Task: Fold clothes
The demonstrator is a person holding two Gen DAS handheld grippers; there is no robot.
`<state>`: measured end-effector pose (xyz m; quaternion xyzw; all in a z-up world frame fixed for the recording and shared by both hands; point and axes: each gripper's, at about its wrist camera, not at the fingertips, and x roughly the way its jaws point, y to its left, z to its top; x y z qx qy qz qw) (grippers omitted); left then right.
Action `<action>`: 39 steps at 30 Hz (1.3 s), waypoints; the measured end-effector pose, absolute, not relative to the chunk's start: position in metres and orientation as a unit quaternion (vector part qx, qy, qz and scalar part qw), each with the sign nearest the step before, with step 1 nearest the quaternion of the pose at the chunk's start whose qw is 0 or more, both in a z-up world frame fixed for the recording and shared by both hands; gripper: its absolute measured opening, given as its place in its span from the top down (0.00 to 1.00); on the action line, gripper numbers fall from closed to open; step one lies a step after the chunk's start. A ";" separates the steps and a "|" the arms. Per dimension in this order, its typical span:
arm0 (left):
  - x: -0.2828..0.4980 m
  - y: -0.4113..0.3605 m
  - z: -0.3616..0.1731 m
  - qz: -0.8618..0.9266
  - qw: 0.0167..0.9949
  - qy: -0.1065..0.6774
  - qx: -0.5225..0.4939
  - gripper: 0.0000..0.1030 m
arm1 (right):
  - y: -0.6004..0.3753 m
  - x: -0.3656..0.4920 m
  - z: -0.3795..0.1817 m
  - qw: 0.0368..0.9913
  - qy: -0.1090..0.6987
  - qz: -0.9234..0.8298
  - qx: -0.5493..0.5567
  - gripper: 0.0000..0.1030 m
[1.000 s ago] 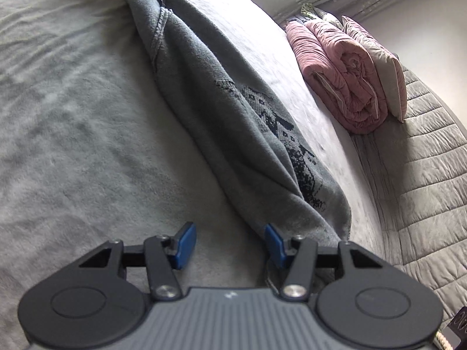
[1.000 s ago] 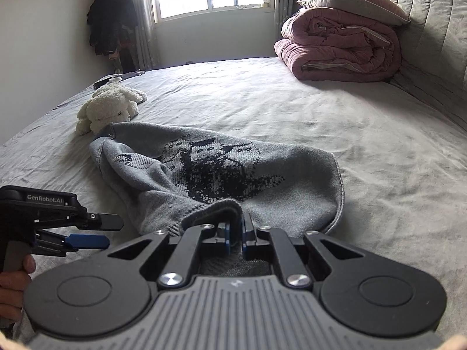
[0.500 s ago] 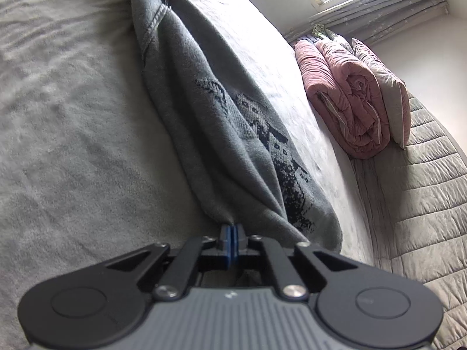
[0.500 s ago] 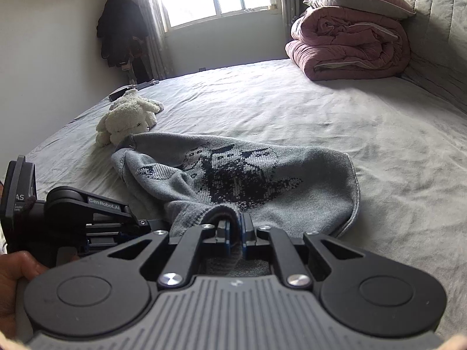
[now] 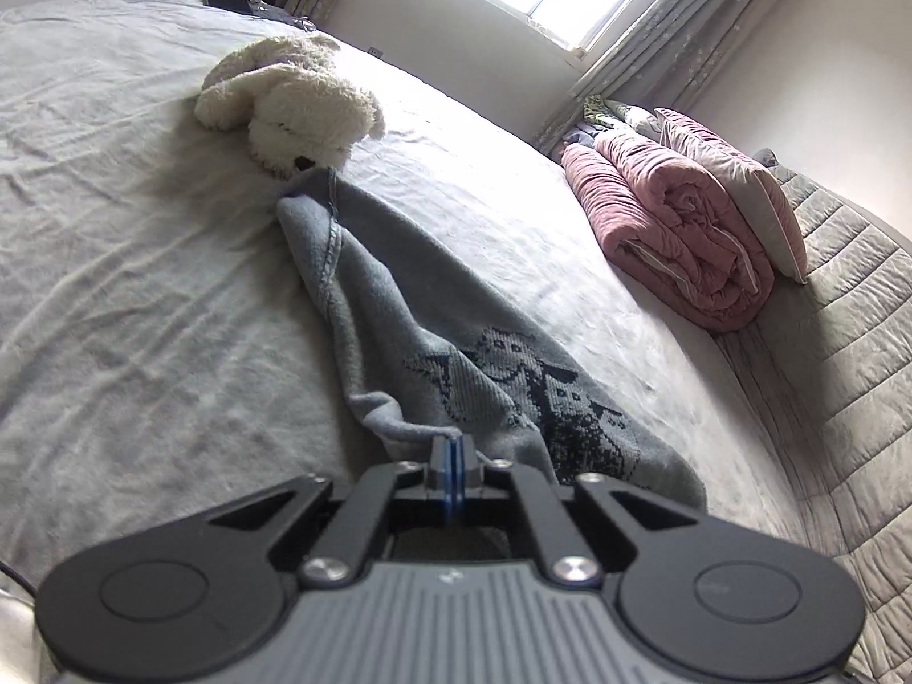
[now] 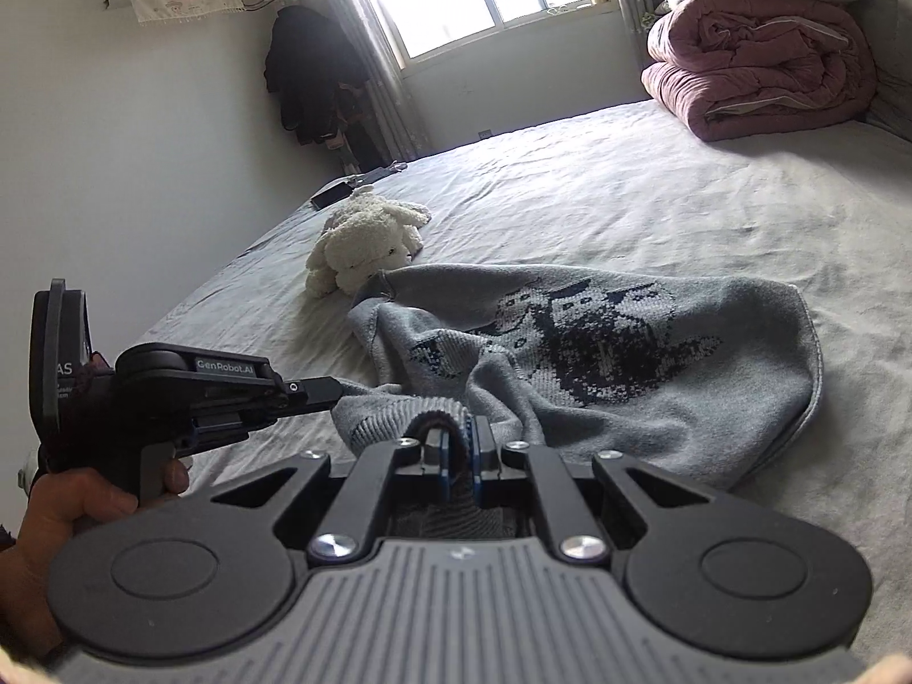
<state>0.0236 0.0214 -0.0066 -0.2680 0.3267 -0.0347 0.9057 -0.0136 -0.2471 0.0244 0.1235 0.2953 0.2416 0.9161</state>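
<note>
A grey knitted sweater [image 5: 422,342] with a dark cat pattern lies bunched lengthwise on the grey bed. It also shows in the right wrist view [image 6: 598,359]. My left gripper [image 5: 453,450] is shut on a fold of the sweater's near edge. My right gripper [image 6: 460,444] is shut on the ribbed hem of the sweater beside it. The left gripper also shows in the right wrist view [image 6: 336,389], pinching the cloth just left of my right one. Both held edges are lifted a little off the bed.
A white plush toy [image 5: 290,102] lies at the sweater's far end, also in the right wrist view [image 6: 365,239]. A folded pink quilt [image 5: 672,228] with a pillow sits by the quilted headboard [image 5: 843,342]. A dark phone [image 6: 330,194] lies near the bed's far corner.
My left gripper went from open to shut on the sweater's edge. Both grippers have risen, lifting the near edge, so more of the room shows.
</note>
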 end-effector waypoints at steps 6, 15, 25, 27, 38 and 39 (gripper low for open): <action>0.010 0.054 0.005 -0.013 0.921 0.315 -0.230 0.99 | -0.215 -0.015 0.028 0.900 0.303 0.287 0.125 0.91; -0.002 0.100 0.006 0.005 0.926 0.314 -0.210 0.99 | -0.161 -0.014 0.023 0.873 0.322 0.351 0.108 0.91; 0.001 0.118 -0.017 0.010 0.925 0.341 -0.169 0.99 | -0.126 -0.005 0.004 0.857 0.354 0.367 0.078 0.91; 0.001 0.118 -0.024 0.009 0.924 0.346 -0.165 0.99 | -0.122 -0.003 0.001 0.854 0.361 0.368 0.071 0.89; -0.007 0.108 -0.024 -0.033 0.922 0.359 -0.144 0.82 | -0.124 -0.011 0.000 0.846 0.368 0.383 0.053 0.57; -0.009 0.108 -0.023 -0.034 0.922 0.359 -0.145 0.79 | -0.126 -0.012 0.002 0.847 0.366 0.383 0.053 0.57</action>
